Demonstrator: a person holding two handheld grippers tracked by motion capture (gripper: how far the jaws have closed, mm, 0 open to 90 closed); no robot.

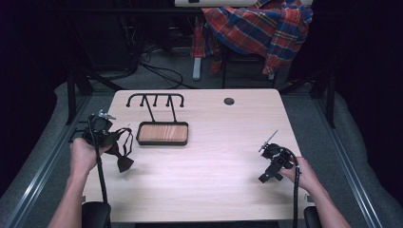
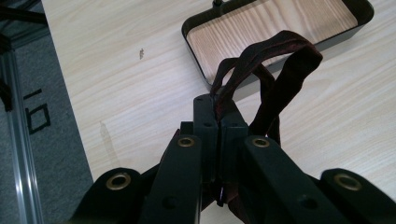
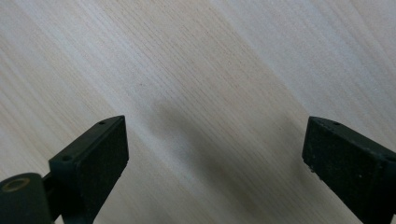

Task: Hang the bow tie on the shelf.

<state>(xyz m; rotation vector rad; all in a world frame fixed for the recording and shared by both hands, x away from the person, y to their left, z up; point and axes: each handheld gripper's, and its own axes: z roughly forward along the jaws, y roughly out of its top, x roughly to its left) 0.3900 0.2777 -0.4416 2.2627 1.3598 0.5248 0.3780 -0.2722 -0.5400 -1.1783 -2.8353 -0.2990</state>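
Landmark: wooden-bottomed tray (image 1: 162, 133), black rim, on the light wood table (image 1: 214, 156), left of centre.

Left gripper (image 1: 115, 138): held in the person's left hand (image 1: 84, 154), just left of the tray, over the table's left edge. In the left gripper view the jaws are pressed together, pinching the dark maroon strap of a bow tie (image 2: 268, 70). The strap loops up out of the jaws and arcs over the near corner of the tray (image 2: 275, 28). In the high view the bow tie (image 1: 122, 151) hangs from the gripper just left of the tray's near-left corner, its bow end dropping toward the table surface; cannot tell if the bow touches the wood.

Right gripper (image 1: 264, 176): held in the right hand (image 1: 304, 175), well apart from the tray, far to its right and nearer the person. In the right gripper view the jaws are spread wide, bare table (image 3: 210, 93) between them, nothing held.

Behind the tray: black hook rack (image 1: 155, 101), its two rods running down to the tray's far rim.

Beyond the table, far past the tray: plaid shirt (image 1: 259, 26) draped over a chair.
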